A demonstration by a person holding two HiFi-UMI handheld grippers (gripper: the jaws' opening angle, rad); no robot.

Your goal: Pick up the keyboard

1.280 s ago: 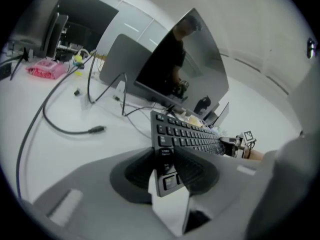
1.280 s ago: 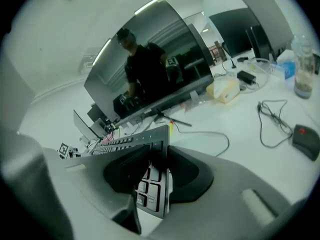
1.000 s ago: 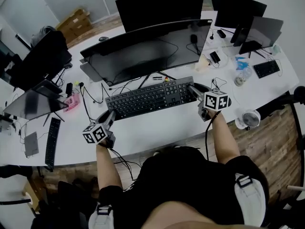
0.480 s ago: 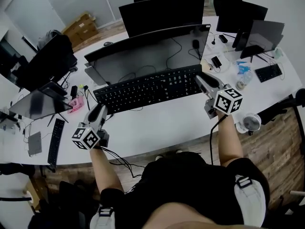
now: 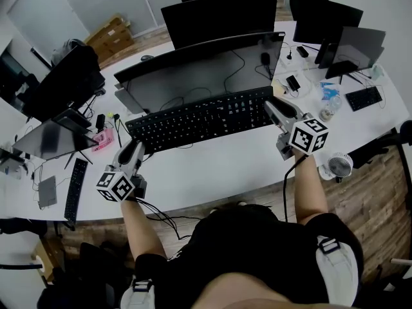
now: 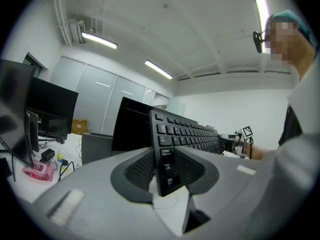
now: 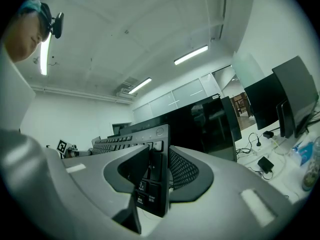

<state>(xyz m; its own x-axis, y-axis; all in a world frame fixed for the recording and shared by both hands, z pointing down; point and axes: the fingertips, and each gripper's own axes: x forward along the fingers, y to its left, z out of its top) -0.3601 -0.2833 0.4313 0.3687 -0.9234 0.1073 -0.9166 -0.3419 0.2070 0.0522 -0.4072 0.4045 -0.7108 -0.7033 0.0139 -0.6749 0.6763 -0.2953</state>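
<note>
A long black keyboard (image 5: 201,118) hangs in the air above the white desk (image 5: 212,166), in front of the curved monitor (image 5: 199,69). My left gripper (image 5: 133,148) is shut on the keyboard's left end, and its jaws pinch the edge of the keyboard (image 6: 167,159) in the left gripper view. My right gripper (image 5: 271,107) is shut on the right end, where the keyboard (image 7: 152,184) stands edge-on between the jaws. The key rows run away from each camera.
A second black monitor (image 5: 219,15) stands behind the curved one. Cables, a phone (image 5: 291,82) and a small keyboard (image 5: 364,98) lie at the right. A laptop (image 5: 48,140), a pink item (image 5: 103,139) and another keyboard (image 5: 73,190) lie at the left. A small fan (image 5: 339,166) sits near the desk edge.
Over the last second both grippers lifted the keyboard off the desk and carried it up and back toward the monitor. Since half a second ago it has hardly moved.
</note>
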